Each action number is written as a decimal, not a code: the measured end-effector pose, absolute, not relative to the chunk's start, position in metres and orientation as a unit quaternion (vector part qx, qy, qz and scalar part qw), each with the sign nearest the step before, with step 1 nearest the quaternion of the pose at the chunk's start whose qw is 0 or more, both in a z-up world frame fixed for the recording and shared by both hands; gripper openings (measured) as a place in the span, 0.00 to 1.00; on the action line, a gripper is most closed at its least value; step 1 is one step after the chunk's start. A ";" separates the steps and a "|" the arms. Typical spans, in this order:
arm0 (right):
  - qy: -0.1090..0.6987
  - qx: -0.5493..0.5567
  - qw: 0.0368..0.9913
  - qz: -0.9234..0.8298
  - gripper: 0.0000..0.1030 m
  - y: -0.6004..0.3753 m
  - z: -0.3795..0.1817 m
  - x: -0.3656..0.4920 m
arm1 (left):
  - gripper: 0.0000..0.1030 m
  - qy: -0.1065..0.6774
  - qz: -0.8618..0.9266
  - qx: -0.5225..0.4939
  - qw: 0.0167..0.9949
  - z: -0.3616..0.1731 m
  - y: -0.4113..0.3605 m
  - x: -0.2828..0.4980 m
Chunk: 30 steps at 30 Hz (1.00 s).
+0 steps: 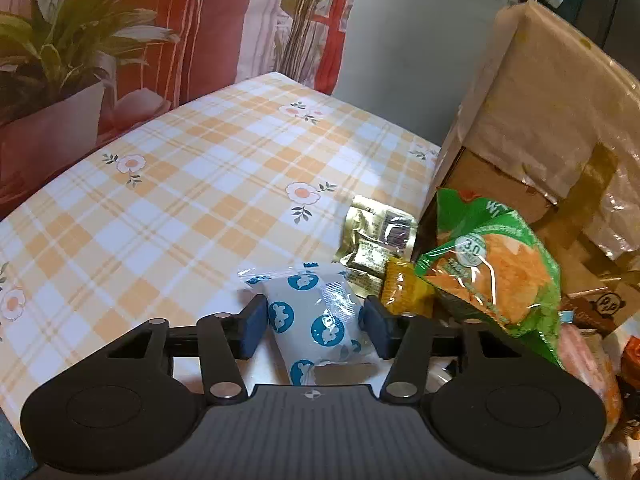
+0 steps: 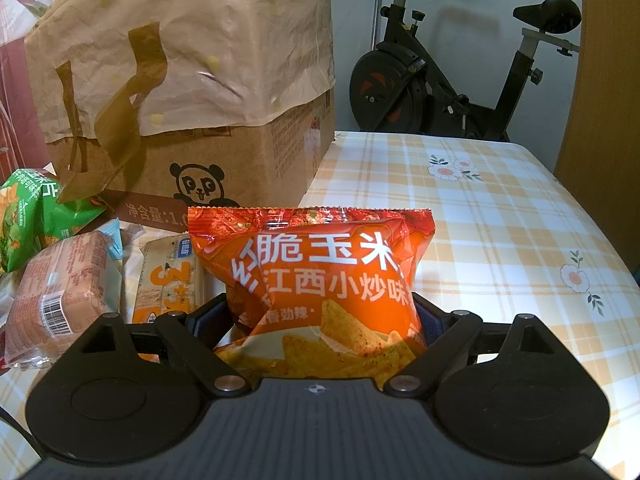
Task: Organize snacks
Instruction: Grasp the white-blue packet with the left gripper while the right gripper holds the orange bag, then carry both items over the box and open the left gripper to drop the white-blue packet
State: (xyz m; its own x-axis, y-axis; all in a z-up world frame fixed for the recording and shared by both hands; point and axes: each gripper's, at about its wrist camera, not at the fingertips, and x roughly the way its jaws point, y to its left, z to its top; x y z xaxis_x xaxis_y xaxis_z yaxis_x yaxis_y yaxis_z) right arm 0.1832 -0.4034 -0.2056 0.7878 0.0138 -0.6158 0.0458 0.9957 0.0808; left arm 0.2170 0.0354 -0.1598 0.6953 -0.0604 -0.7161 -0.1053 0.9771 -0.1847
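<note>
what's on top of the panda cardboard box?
A crumpled brown paper bag with dark handles is draped over the cardboard box, covering its upper half. Whether the box is open, or what's inside, is hidden.

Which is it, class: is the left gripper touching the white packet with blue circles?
Touching: the left wrist view shows the left gripper pinching the white packet.

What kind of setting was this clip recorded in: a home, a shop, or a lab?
Most likely a home. A checked floral tablecloth covers the table, an exercise bike stands behind it, and a potted plant sits before patterned curtains. Loose snack packets lie beside a cardboard box.
</note>
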 end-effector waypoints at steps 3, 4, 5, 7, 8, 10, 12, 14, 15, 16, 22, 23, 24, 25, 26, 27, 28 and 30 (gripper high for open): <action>0.325 0.045 0.944 -0.009 0.89 -0.404 -0.205 0.183 | 0.66 0.387 0.011 -0.101 0.916 -0.164 0.034 0.222; 0.325 0.046 0.944 -0.009 0.89 -0.404 -0.205 0.183 | 0.66 0.384 0.009 -0.100 0.918 -0.166 0.035 0.221; 0.325 0.046 0.945 -0.009 0.89 -0.404 -0.205 0.183 | 0.65 0.381 0.007 -0.101 0.919 -0.167 0.035 0.221; 0.325 0.047 0.944 -0.008 0.89 -0.404 -0.205 0.183 | 0.54 0.379 0.000 -0.110 0.919 -0.166 0.038 0.221; 0.325 0.047 0.944 -0.008 0.89 -0.404 -0.205 0.183 | 0.48 0.378 -0.002 -0.108 0.920 -0.167 0.038 0.221; 0.326 0.049 0.944 -0.008 0.89 -0.404 -0.206 0.183 | 0.47 0.376 -0.004 -0.093 0.922 -0.163 0.035 0.218; 0.325 0.050 0.944 -0.008 0.89 -0.403 -0.206 0.183 | 0.47 0.375 -0.003 -0.090 0.923 -0.159 0.035 0.215; 0.324 0.054 0.944 -0.007 0.89 -0.404 -0.206 0.183 | 0.47 0.367 -0.005 -0.097 0.925 -0.154 0.037 0.211; 0.323 0.057 0.945 -0.007 0.89 -0.404 -0.206 0.183 | 0.47 0.362 -0.005 -0.098 0.927 -0.150 0.038 0.209; 0.322 0.060 0.945 -0.006 0.89 -0.404 -0.207 0.183 | 0.47 0.356 -0.004 -0.098 0.929 -0.146 0.039 0.207; 0.305 0.083 0.949 -0.014 0.88 -0.412 -0.201 0.174 | 0.47 0.314 -0.002 -0.069 0.947 -0.123 0.039 0.200; 0.297 0.093 0.950 -0.016 0.88 -0.415 -0.199 0.170 | 0.47 0.304 -0.002 -0.062 0.951 -0.118 0.039 0.199; 0.293 0.101 0.951 -0.017 0.88 -0.417 -0.197 0.166 | 0.47 0.294 -0.002 -0.058 0.954 -0.113 0.039 0.198; 0.292 0.108 0.950 -0.016 0.88 -0.419 -0.196 0.163 | 0.47 0.285 -0.003 -0.057 0.957 -0.108 0.039 0.198; 0.291 0.111 0.950 -0.013 0.88 -0.420 -0.194 0.159 | 0.47 0.277 -0.004 -0.055 0.959 -0.103 0.038 0.197; 0.289 0.105 0.952 -0.010 0.88 -0.419 -0.191 0.156 | 0.47 0.271 -0.006 -0.054 0.961 -0.099 0.037 0.197; 0.285 0.097 0.954 -0.007 0.87 -0.418 -0.187 0.152 | 0.47 0.264 -0.009 -0.050 0.963 -0.094 0.035 0.197; 0.274 0.087 0.958 -0.002 0.87 -0.416 -0.177 0.145 | 0.47 0.255 -0.020 -0.043 0.966 -0.087 0.029 0.196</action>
